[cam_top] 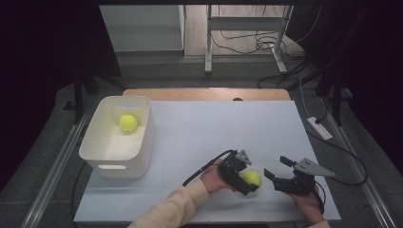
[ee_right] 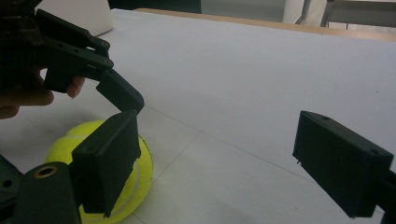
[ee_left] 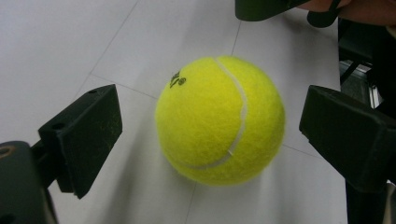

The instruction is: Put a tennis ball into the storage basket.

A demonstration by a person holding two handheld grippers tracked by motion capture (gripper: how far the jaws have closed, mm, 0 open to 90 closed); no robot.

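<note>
A yellow tennis ball (cam_top: 252, 178) (ee_left: 219, 119) rests on the white table near its front edge. My left gripper (cam_top: 251, 179) (ee_left: 210, 135) is open around it, one jaw on each side with a gap to the ball. A second tennis ball (cam_top: 128, 122) lies inside the white bin (cam_top: 102, 152) at the left. My right gripper (cam_top: 277, 167) (ee_right: 233, 158) stands open just right of the first ball, nothing between its jaws. In the right gripper view the ball (ee_right: 65, 147) shows behind the left jaw, under the other gripper.
The table's front edge (cam_top: 209, 221) runs close below both hands. A wooden strip (cam_top: 206, 94) borders the far side. Cables and a power strip (cam_top: 319, 128) lie on the floor at the right. The white surface (cam_top: 228, 128) between bin and hands is bare.
</note>
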